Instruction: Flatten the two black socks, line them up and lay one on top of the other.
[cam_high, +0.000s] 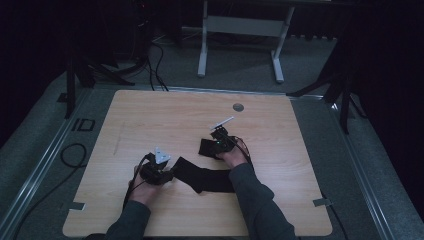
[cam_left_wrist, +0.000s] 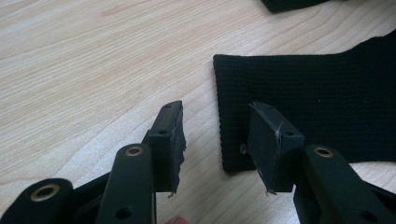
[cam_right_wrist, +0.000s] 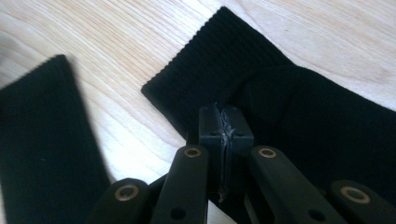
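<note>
Two black socks lie on the wooden table (cam_high: 150, 115). The longer sock (cam_high: 207, 179) stretches between my hands; its ribbed cuff (cam_left_wrist: 303, 93) faces my left gripper (cam_left_wrist: 217, 140), which is open, one pad over the cuff's corner and the other over bare wood. In the high view that left gripper (cam_high: 171, 175) sits at the sock's left end. The second sock (cam_high: 206, 148) lies a little farther back. My right gripper (cam_right_wrist: 225, 126) is shut on it, with fabric bunched around the closed pads and its cuff (cam_right_wrist: 196, 65) beyond them. In the high view the right gripper (cam_high: 215, 145) rests on this sock.
A round grey grommet (cam_high: 238, 107) is set into the table's far side. The other sock's end (cam_right_wrist: 42, 140) lies left of the right gripper's jaws. Behind the table stands a grey metal frame (cam_high: 240, 25), and cables (cam_high: 72, 155) trail on the floor at the left.
</note>
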